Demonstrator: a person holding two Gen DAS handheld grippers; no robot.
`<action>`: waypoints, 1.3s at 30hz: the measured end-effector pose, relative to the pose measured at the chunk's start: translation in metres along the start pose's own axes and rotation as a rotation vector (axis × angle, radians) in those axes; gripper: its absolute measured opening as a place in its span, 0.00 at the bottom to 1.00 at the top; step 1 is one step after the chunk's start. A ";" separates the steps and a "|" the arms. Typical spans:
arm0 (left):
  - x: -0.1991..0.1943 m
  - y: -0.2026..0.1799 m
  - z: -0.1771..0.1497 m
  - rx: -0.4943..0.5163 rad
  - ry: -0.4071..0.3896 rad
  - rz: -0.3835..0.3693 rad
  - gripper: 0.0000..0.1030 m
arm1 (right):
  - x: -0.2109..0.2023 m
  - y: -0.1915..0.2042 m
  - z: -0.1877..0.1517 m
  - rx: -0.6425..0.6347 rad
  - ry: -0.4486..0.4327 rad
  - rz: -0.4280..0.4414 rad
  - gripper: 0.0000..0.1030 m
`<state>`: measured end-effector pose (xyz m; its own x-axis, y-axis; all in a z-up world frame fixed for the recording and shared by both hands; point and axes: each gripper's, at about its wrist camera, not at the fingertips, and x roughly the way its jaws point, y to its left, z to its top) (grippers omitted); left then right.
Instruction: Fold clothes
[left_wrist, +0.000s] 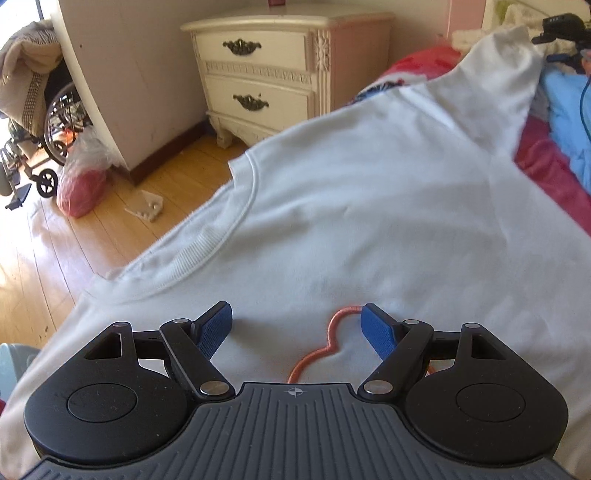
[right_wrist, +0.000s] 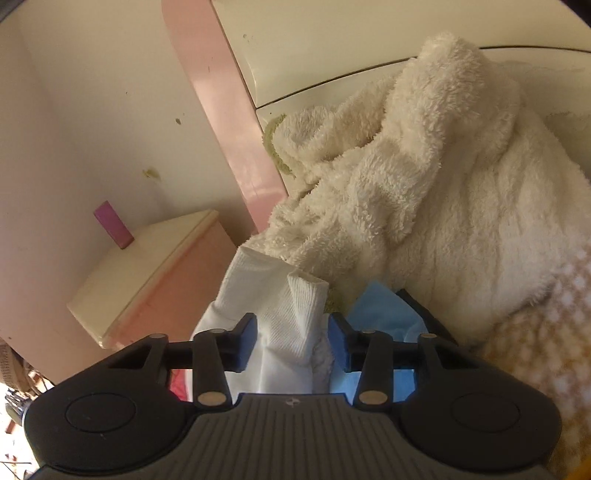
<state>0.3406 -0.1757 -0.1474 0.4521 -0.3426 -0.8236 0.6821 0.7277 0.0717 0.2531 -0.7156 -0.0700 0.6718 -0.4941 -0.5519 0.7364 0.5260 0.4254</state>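
Note:
A white sweatshirt (left_wrist: 351, 206) lies spread over the bed, its ribbed neckline (left_wrist: 207, 243) toward the left edge. My left gripper (left_wrist: 295, 310) hovers open just above the chest area, with only an orange cord (left_wrist: 325, 347) lying on the cloth between its blue pads. One sleeve (left_wrist: 491, 85) stretches away to the upper right, where my right gripper (left_wrist: 557, 26) shows. In the right wrist view, that gripper (right_wrist: 291, 321) has the sleeve's white ribbed cuff (right_wrist: 295, 295) bunched between its pads, and both pads touch it.
A cream fleece blanket (right_wrist: 443, 184) and a blue cloth (right_wrist: 380, 310) are piled at the bed's head, beside a pink bedpost (right_wrist: 229, 129). A white nightstand (left_wrist: 266, 70) stands beyond the bed edge. A wheelchair (left_wrist: 55, 122) and a red bag (left_wrist: 85, 184) sit on the wooden floor.

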 end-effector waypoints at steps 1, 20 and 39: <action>0.001 0.000 0.000 -0.002 0.000 0.000 0.76 | 0.002 0.000 -0.001 -0.006 -0.009 -0.002 0.38; -0.018 0.012 0.010 -0.078 -0.065 -0.050 0.76 | -0.079 0.075 -0.043 -0.326 0.018 0.400 0.04; -0.039 0.013 0.032 -0.160 -0.104 -0.272 0.76 | -0.170 0.071 -0.227 -0.290 0.599 0.569 0.18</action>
<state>0.3501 -0.1716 -0.0964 0.3277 -0.5902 -0.7377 0.6907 0.6825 -0.2392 0.1735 -0.4370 -0.1089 0.7159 0.3013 -0.6298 0.1975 0.7779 0.5966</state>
